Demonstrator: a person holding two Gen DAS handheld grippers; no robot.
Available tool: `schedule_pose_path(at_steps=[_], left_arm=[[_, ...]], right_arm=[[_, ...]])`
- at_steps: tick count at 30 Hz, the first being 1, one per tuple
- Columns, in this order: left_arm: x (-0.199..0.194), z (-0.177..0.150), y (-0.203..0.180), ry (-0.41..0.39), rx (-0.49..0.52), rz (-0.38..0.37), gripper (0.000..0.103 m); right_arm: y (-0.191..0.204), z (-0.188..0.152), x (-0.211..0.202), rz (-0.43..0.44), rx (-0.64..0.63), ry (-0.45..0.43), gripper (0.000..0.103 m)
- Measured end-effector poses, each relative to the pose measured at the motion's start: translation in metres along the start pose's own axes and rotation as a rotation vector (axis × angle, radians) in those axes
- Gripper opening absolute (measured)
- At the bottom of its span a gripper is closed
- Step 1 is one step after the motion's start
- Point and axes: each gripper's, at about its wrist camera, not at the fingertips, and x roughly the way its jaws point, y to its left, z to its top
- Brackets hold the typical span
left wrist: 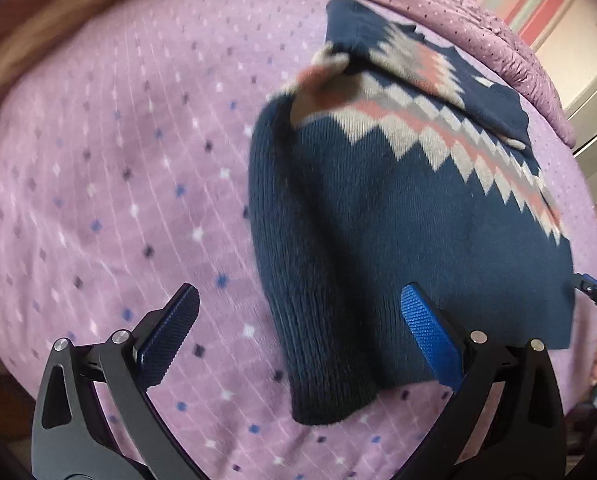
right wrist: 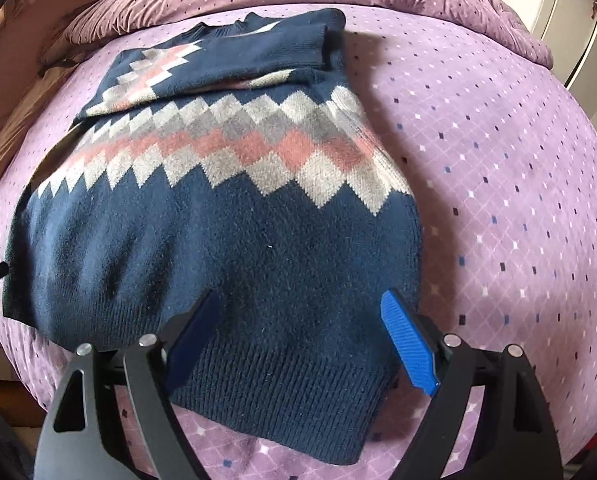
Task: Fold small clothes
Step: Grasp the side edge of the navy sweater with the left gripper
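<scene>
Sweater [right wrist: 218,248] lies on the bedspread [right wrist: 498,160], hem between the wide-open, empty right gripper [right wrist: 302,340]; left gripper [left wrist: 298,332], equally open and empty, has it at one o'clock.

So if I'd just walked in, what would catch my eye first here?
Probably the navy sweater with its zigzag band of pink, grey and cream diamonds, lying on a purple bedspread dotted with small diamonds, one sleeve folded across its chest. Next, the bright blue pads on the right gripper, open over the sweater's ribbed hem. The left gripper is open too, at the sweater's near edge.
</scene>
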Motion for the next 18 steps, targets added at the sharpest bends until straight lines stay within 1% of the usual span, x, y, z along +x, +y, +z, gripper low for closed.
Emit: schedule_pose_path(at_steps=[2, 4, 8, 9, 11, 12, 15, 16, 17, 18], left_arm=[[0.007, -0.006, 0.0, 0.036, -0.019, -0.027, 0.1], [0.012, -0.013, -0.004, 0.066, -0.026, -0.037, 0.1], [0.019, -0.027, -0.015, 0.106, -0.033, -0.034, 0.1], [0.022, -0.03, -0.018, 0.117, -0.04, -0.025, 0.098], [0.027, -0.033, -0.025, 0.139, -0.031, -0.005, 0.077], [0.03, -0.034, -0.028, 0.158, -0.028, -0.012, 0.062], [0.029, -0.036, -0.029, 0.172, -0.056, -0.023, 0.06], [0.029, -0.037, -0.029, 0.175, -0.065, -0.026, 0.058], [0.03, -0.037, -0.028, 0.18, -0.072, -0.024, 0.054], [0.031, -0.038, -0.026, 0.187, -0.079, -0.019, 0.044]], right_arm=[[0.003, 0.002, 0.0, 0.006, 0.001, 0.003, 0.084], [0.005, 0.003, -0.001, 0.008, -0.002, 0.002, 0.084], [0.004, 0.005, -0.007, -0.007, -0.015, -0.01, 0.084], [0.003, 0.006, -0.008, -0.01, -0.016, -0.011, 0.084], [-0.001, 0.004, -0.009, -0.02, -0.013, -0.008, 0.084], [-0.003, 0.003, -0.008, -0.024, -0.01, -0.005, 0.084], [-0.012, -0.002, -0.008, -0.039, 0.002, 0.004, 0.084], [-0.015, -0.005, -0.008, -0.044, 0.01, 0.006, 0.084], [-0.019, -0.007, -0.008, -0.047, 0.016, 0.01, 0.084], [-0.022, -0.01, -0.007, -0.053, 0.024, 0.016, 0.084]])
